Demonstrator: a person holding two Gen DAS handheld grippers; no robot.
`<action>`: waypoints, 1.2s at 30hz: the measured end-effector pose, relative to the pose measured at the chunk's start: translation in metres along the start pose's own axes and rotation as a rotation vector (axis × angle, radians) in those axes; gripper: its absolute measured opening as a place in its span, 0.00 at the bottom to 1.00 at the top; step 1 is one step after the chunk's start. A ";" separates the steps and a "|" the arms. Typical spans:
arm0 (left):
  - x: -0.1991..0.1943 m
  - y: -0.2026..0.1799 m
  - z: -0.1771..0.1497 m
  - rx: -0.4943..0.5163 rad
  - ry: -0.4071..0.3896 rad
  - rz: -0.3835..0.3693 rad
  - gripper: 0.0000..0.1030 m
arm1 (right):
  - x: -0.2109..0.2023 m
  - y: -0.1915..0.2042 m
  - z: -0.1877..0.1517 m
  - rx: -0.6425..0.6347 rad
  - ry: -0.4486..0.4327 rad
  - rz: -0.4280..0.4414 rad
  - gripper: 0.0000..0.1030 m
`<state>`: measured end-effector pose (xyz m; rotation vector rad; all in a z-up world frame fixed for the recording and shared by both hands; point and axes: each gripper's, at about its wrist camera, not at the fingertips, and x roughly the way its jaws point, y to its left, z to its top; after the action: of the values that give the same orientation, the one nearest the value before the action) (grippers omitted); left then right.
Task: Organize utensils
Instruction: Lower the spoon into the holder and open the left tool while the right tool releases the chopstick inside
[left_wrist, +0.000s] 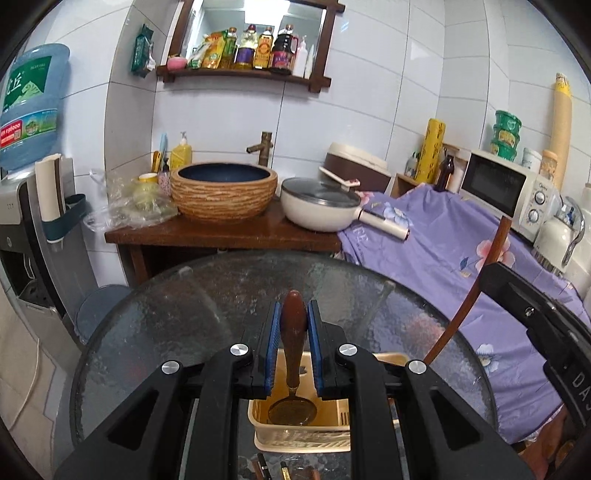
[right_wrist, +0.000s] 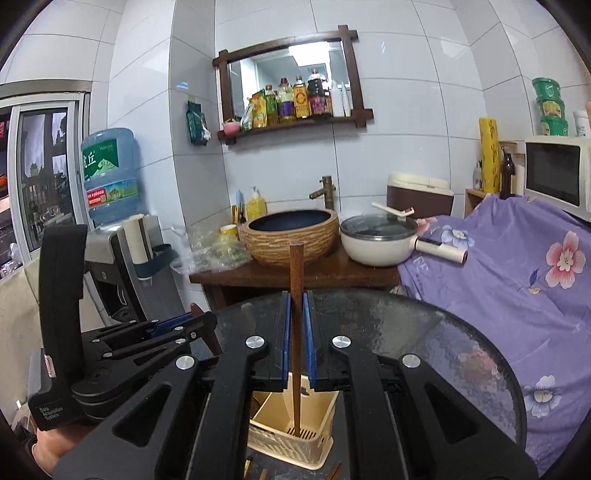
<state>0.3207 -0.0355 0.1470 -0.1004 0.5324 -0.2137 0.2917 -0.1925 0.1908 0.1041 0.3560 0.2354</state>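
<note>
Left gripper (left_wrist: 291, 325) clamps a wooden spoon (left_wrist: 293, 332) by the handle, bowl hanging down inside the beige caddy (left_wrist: 295, 439). Right gripper (right_wrist: 295, 325) pinches a single chopstick (right_wrist: 296, 280), upright, its tip down on the slotted floor of the caddy's other compartment. The caddy stands at the near edge of the glass table (right_wrist: 424, 332); more utensils (left_wrist: 273, 469) lie just in front of it.

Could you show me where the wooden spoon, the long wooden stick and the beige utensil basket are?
wooden spoon (left_wrist: 293, 328): left wrist view, on its brown handle.
wooden stick (right_wrist: 296, 280): right wrist view, on its upper shaft.
beige utensil basket (right_wrist: 295, 448): right wrist view, on its slotted front wall.
</note>
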 end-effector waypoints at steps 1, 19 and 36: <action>0.002 0.001 -0.003 -0.001 0.006 0.001 0.14 | 0.001 0.000 -0.002 0.001 0.003 0.000 0.07; 0.044 0.003 -0.034 0.029 0.117 0.018 0.14 | 0.015 -0.013 -0.022 0.035 0.045 -0.009 0.07; -0.021 0.029 -0.055 0.004 -0.042 0.030 0.94 | -0.018 -0.023 -0.058 0.045 0.012 -0.050 0.76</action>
<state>0.2795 -0.0047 0.1058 -0.0924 0.4915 -0.1831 0.2596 -0.2154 0.1392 0.1378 0.3751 0.1783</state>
